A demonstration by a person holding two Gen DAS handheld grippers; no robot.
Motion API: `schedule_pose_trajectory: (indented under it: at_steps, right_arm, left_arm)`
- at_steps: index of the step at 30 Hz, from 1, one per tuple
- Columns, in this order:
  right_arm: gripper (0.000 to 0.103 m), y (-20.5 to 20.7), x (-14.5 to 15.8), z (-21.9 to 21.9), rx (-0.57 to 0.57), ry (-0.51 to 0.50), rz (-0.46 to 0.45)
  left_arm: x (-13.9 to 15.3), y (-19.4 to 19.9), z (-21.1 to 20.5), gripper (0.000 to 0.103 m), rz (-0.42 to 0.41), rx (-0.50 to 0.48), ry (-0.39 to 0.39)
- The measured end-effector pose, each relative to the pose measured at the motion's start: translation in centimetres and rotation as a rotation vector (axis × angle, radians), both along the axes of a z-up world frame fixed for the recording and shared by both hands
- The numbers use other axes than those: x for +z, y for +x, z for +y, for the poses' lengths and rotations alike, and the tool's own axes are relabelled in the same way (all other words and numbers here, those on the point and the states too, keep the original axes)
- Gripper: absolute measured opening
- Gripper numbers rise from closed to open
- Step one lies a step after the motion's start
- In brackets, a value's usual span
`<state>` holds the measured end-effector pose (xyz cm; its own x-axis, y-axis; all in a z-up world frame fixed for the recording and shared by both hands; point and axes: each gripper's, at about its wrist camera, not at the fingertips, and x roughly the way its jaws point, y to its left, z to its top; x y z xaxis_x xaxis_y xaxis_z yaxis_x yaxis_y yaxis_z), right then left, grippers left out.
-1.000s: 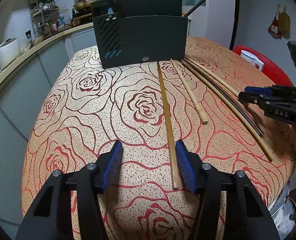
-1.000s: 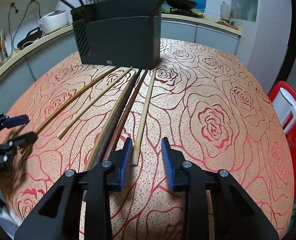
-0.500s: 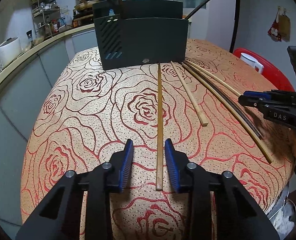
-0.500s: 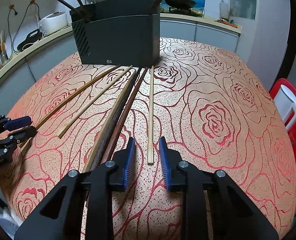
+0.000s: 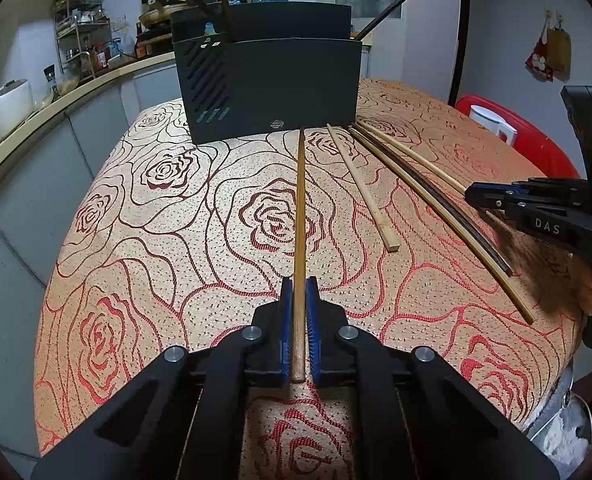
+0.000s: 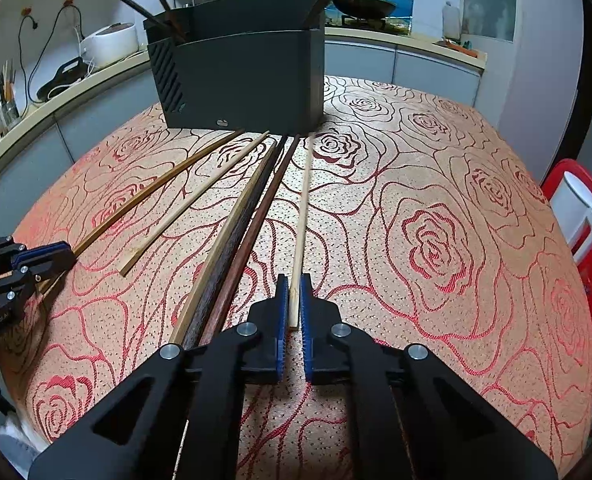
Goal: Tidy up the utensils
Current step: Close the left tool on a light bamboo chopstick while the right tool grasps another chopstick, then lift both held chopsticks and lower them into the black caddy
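Note:
Several chopsticks lie fanned on the rose-patterned tablecloth in front of a black utensil holder, which has a few sticks standing in it. My left gripper is shut on the near end of a brown chopstick that points at the holder. My right gripper is shut on the near end of a pale chopstick. Between the two held sticks lie a light chopstick and dark chopsticks. Each view shows the other gripper at its edge.
A red stool with a white cup stands to the right of the table. Behind runs a curved counter with a rice cooker, racks and a wok. The cloth drops away at the near table edge.
Both grippers have closed from open onto their chopsticks. Each chopstick has swung a little and now lies straight between the pads. Neither hand has shifted.

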<state>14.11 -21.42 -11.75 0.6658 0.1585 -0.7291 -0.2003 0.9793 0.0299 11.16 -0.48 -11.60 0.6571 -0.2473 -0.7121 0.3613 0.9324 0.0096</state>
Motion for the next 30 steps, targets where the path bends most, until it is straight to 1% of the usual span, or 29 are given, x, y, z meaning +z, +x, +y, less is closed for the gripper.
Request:
schedule_pose_trajectory:
  at_steps: [4,7,10,15,20,24,30]
  right_arm:
    - [0.006,-0.2,0.3,-0.5,-0.014,0.018,-0.003]
    - [0.006,-0.7,1.5,-0.8,-0.016,0.030,-0.034]
    - [0.006,-1.5,3.1,-1.1,-0.015,0.043,-0.076]
    - [0.006,-2.7,6.1,-1.7,-0.019,0.074,-0.156]
    - [0.006,-4.0,9.2,-2.0,-0.010,0.113,-0.230]
    - [0.006,-4.6,11.0,-2.3,0.003,0.149,-0.269]
    - [0.006,-4.9,13.3,-2.7,0.014,0.191,-0.317]
  left_arm:
    - [0.3,0.0,0.2,0.006,0.000,0.003,-0.010]
    - [1.0,-0.2,0.5,0.006,-0.013,0.008,-0.028]
    - [2.2,-0.5,0.8,0.006,-0.044,0.012,-0.043]
    - [5.2,-1.2,1.6,0.006,-0.118,0.023,-0.096]
    - [9.0,-2.1,2.6,0.006,-0.227,0.030,-0.147]
    - [11.2,-2.0,3.4,0.006,-0.273,0.043,-0.198]
    - [13.9,-1.8,3.7,0.006,-0.336,0.046,-0.205]
